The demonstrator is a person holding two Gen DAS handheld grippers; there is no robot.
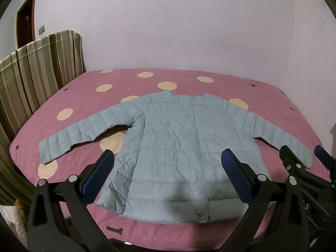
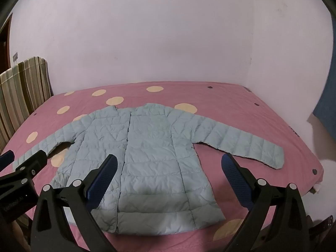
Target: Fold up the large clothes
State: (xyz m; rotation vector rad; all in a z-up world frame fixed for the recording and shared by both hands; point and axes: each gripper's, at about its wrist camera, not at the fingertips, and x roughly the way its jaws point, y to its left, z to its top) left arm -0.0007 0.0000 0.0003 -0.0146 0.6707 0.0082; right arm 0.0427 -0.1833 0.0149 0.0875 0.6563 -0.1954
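Note:
A light blue quilted jacket (image 1: 168, 147) lies flat, front up, on the pink bed, both sleeves spread out to the sides; it also shows in the right wrist view (image 2: 151, 153). My left gripper (image 1: 168, 157) is open and empty, held above the jacket's lower hem. My right gripper (image 2: 168, 159) is open and empty, above the hem's right part. The right gripper shows at the right edge of the left wrist view (image 1: 302, 153), and the left gripper at the left edge of the right wrist view (image 2: 23, 153).
The pink bed cover (image 1: 189, 84) has cream dots. A striped headboard (image 1: 31, 73) stands at the left. White walls (image 2: 168, 42) close the far side and right side. A dark door (image 1: 25, 27) is at far left.

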